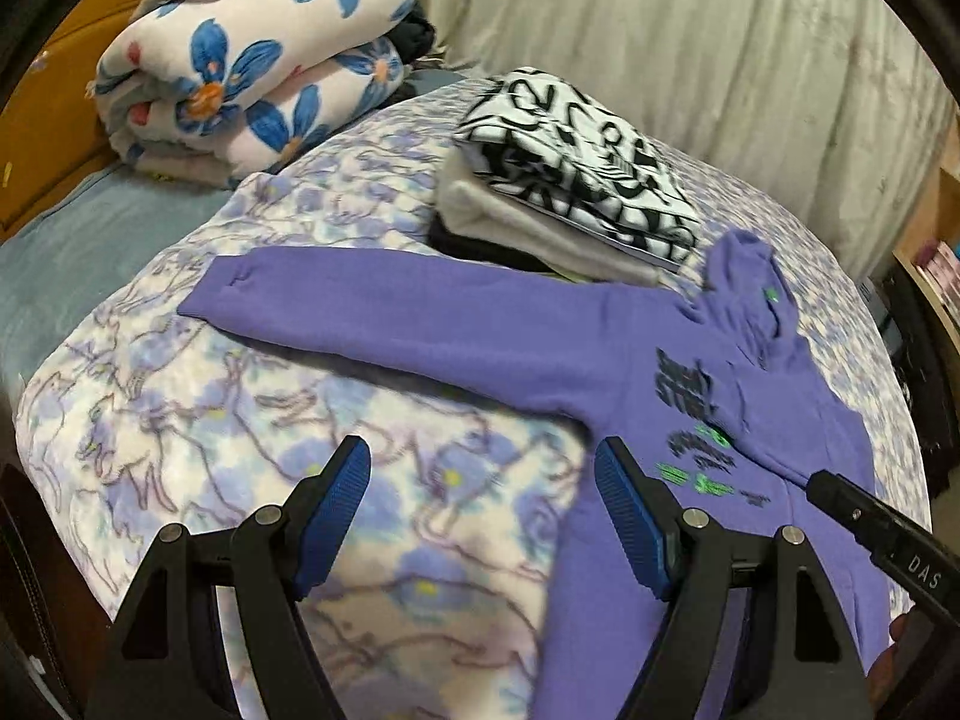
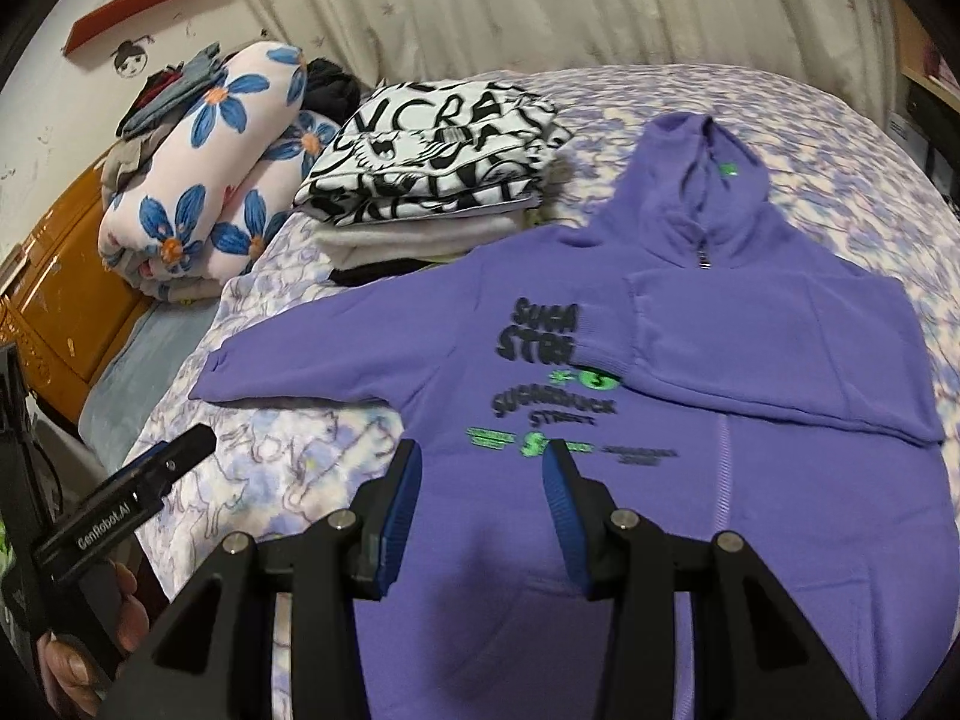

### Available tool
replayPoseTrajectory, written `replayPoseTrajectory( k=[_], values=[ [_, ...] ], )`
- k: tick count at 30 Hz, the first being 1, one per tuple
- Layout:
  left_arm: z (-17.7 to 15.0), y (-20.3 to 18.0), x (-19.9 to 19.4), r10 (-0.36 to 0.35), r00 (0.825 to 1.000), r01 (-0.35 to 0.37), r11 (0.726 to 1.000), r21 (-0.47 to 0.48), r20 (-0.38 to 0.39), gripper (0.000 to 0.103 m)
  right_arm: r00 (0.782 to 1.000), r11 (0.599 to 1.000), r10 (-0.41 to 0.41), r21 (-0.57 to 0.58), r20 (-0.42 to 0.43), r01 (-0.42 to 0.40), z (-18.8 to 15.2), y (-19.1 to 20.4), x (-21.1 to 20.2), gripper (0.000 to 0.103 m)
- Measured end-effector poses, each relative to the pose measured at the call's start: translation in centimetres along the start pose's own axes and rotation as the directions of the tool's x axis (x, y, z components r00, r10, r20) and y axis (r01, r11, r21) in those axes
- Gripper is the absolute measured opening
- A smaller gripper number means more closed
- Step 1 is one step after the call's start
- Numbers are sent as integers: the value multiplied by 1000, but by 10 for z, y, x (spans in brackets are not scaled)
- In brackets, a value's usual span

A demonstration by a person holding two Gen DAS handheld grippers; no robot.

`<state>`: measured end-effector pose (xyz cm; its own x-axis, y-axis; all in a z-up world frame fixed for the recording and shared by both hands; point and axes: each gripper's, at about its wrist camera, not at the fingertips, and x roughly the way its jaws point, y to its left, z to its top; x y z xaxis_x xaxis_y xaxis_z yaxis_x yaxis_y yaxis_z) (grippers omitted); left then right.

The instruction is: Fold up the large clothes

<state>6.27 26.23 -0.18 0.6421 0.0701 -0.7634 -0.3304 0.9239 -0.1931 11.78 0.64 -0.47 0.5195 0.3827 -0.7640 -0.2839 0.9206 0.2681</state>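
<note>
A purple hoodie (image 2: 492, 372) with black and green print lies face up on the bed. Its right sleeve (image 2: 750, 348) is folded across the chest. Its left sleeve (image 1: 372, 306) stretches out flat to the left. My left gripper (image 1: 480, 468) is open and empty, hovering above the bedspread just left of the hoodie's body (image 1: 690, 432). My right gripper (image 2: 480, 462) is open and empty above the hoodie's lower front. The left gripper also shows in the right wrist view (image 2: 180, 450), and the right one at the left wrist view's edge (image 1: 840, 492).
A stack of folded clothes topped by a black-and-white garment (image 2: 444, 144) sits behind the hoodie. A rolled floral blanket (image 2: 204, 180) lies at the back left by the wooden headboard (image 2: 66, 294). A curtain (image 2: 540, 6) hangs behind the bed. The lilac bedspread (image 1: 240, 450) covers the bed.
</note>
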Motion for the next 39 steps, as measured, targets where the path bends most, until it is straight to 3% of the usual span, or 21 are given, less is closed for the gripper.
replayPoseTrajectory(
  k=[12, 15, 18, 22, 28, 30, 32, 34, 36, 39],
  values=[
    [22, 61, 66, -14, 998, 7, 992, -128, -58, 76, 999, 998, 3, -56, -51, -6, 13, 37, 70, 42],
    [29, 80, 83, -48, 996, 34, 984, -177, -75, 76, 998, 998, 6, -66, -61, -10, 18, 44, 87, 42],
    [37, 107, 105, -104, 992, 80, 960, -268, -76, 76, 998, 997, 1, -77, -66, -6, 23, 49, 105, 42],
    [45, 139, 131, -114, 990, 73, 924, -374, -87, 76, 998, 997, -1, -81, -68, -5, 31, 54, 128, 42],
    [48, 184, 168, -185, 980, 119, 835, -537, -70, 76, 997, 995, -18, -97, -69, 11, 37, 57, 158, 42],
    [50, 187, 174, -180, 982, 119, 830, -545, -59, 75, 997, 995, -22, -99, -77, 14, 38, 58, 169, 42],
    [54, 184, 177, -146, 988, 99, 843, -529, -48, 74, 996, 994, -28, -112, -88, 18, 36, 61, 179, 42],
    [59, 181, 180, -101, 994, 62, 860, -507, -49, 62, 995, 991, -40, -132, -97, 27, 34, 64, 186, 42],
    [64, 179, 182, -43, 998, 15, 880, -474, -48, 22, 994, 988, -51, -151, -100, 36, 32, 68, 190, 42],
    [68, 177, 180, -31, 998, 6, 888, -460, -46, 8, 994, 987, -46, -157, -97, 31, 31, 69, 189, 42]
  ],
)
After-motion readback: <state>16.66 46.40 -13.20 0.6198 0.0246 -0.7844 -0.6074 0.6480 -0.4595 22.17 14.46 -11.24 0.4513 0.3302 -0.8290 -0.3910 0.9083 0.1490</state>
